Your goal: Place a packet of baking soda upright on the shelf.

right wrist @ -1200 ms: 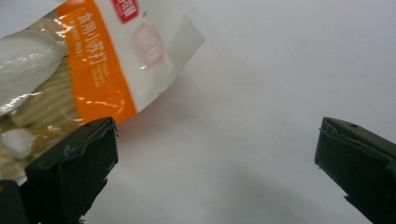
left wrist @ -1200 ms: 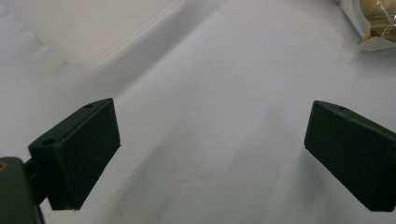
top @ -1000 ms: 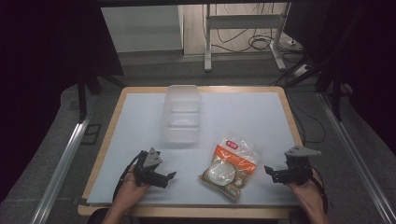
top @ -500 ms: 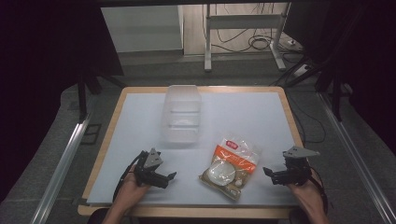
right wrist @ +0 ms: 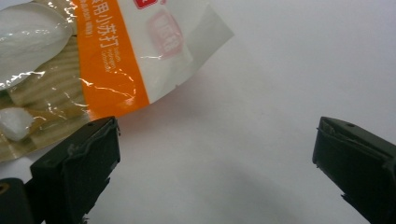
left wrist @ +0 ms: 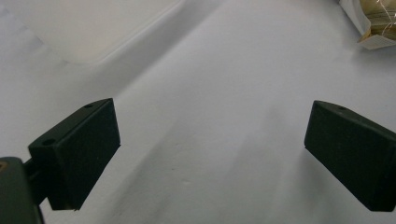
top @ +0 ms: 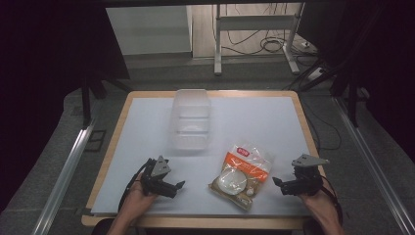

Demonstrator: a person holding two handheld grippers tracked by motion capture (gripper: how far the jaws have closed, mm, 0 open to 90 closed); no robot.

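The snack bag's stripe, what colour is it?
Orange, across the clear snack bag; it shows best in the right gripper view.

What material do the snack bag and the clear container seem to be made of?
Snack bag: thin glossy plastic film, probably; it crinkles, shows bright glare and is partly see-through, so the biscuits show. Clear container: seemingly rigid transparent plastic, slightly frosted; the white table shows through its walls.
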